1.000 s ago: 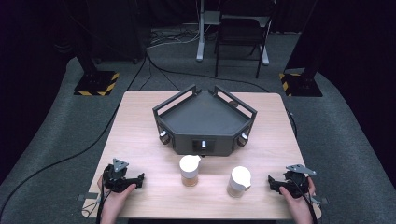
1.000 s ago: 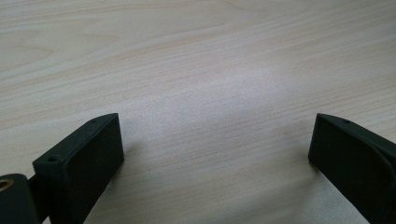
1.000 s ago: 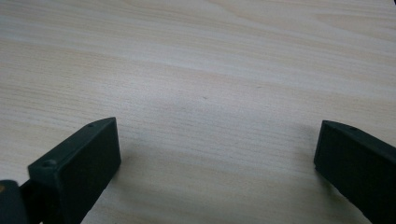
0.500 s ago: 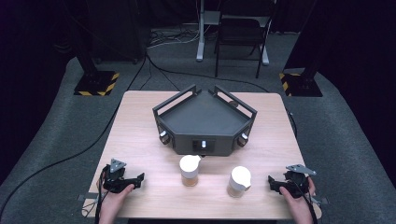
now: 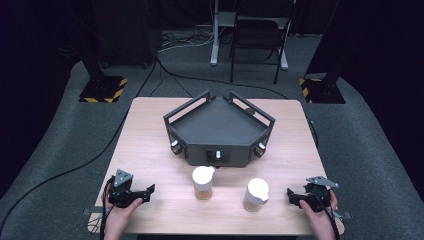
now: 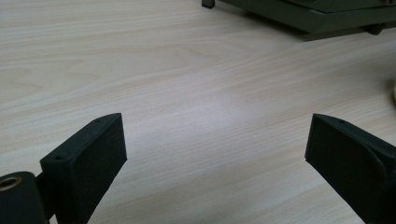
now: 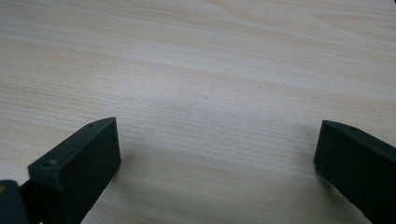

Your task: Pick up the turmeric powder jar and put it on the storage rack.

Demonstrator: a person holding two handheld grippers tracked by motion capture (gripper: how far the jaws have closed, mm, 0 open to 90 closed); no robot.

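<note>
High view, layout: I take the dark tray (image 5: 220, 125) at mid-table as my landmark; two white-lidded cups stand just in front of it, the left cup (image 5: 203, 182) near its front face, the right cup (image 5: 256, 194) a little nearer me and to the right.
High view, tongs: my left gripper (image 5: 148, 191) rests well left of the cups, my right gripper (image 5: 290, 193) just right of the right cup; both point inward.
High view, handling: I judge the cups light, thin-walled and easy to crush or tip; I would grip the tan wall below the lid, gently.
Left gripper view: the jaws stand wide apart over bare table (image 6: 187, 93), nothing between them, having just closed a touch; the tray's edge is ahead.
Right gripper view: its jaws gape too, over bare wood.
</note>
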